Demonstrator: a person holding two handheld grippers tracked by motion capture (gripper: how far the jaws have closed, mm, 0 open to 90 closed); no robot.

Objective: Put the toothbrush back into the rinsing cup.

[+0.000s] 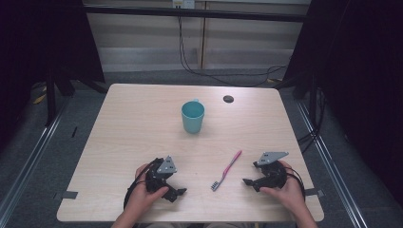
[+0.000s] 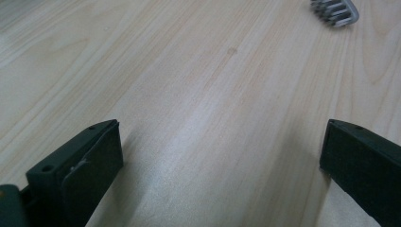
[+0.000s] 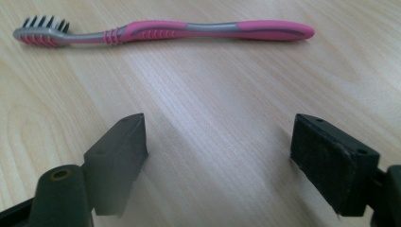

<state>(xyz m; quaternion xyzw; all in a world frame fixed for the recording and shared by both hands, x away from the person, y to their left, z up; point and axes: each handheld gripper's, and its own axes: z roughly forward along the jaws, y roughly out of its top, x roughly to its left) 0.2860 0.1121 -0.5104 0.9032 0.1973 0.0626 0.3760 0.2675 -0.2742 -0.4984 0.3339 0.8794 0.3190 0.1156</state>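
Grippers at rest on a pale wooden table (image 1: 142,118), with a pink and grey toothbrush (image 1: 226,170) lying between them.

Left gripper (image 1: 177,194) and right gripper (image 1: 249,182) are each held with jaws spread wide and empty, near the front edge. The brush head is pointed toward the person. A teal mug (image 1: 192,116) is seen upright, well apart, beyond the toothbrush.

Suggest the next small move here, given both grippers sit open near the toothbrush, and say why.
Probably ease the right gripper forward to the pink toothbrush. Its jaws are open with bare table between them, and the handle lies flat across its path just ahead. The left gripper sees just the bristle end.
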